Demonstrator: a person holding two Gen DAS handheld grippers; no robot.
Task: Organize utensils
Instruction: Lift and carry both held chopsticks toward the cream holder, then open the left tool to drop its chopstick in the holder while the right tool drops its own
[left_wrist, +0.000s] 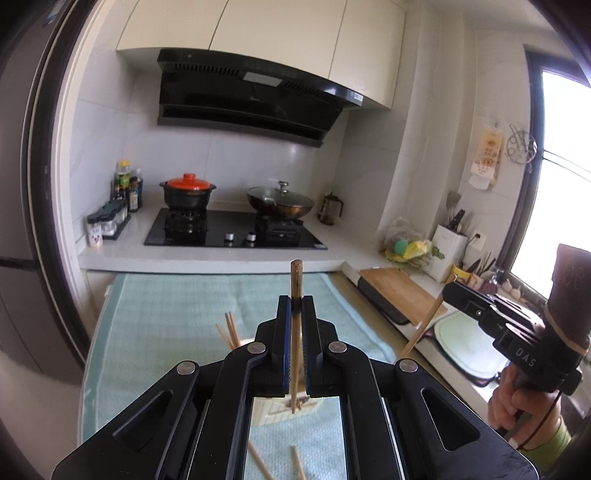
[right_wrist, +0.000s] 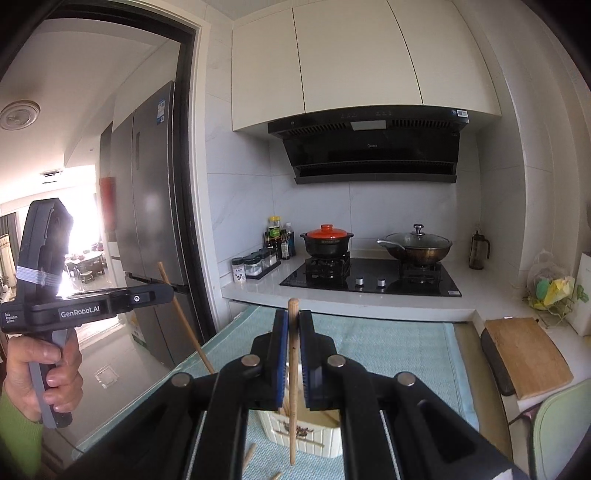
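Note:
My left gripper (left_wrist: 295, 301) is shut on a dark-tipped wooden chopstick (left_wrist: 295, 325), held upright above a cream utensil holder (left_wrist: 284, 406) on the mint green mat (left_wrist: 166, 332). My right gripper (right_wrist: 293, 317) is shut on a pale wooden chopstick (right_wrist: 293, 387), upright over the same holder (right_wrist: 314, 439). Several chopsticks (left_wrist: 229, 330) stand in the holder. Loose chopsticks (left_wrist: 260, 461) lie on the mat near me. Each gripper shows in the other's view: the right one (left_wrist: 447, 291) at right, the left one (right_wrist: 171, 291) at left, each holding its chopstick.
A gas hob (left_wrist: 236, 230) with a red-lidded pot (left_wrist: 188, 192) and a lidded wok (left_wrist: 280, 201) stands beyond the mat. Spice jars and bottles (left_wrist: 114, 210) are at back left. A wooden cutting board (left_wrist: 402, 295) and the sink (left_wrist: 469, 343) lie right. A fridge (right_wrist: 151, 184) stands left.

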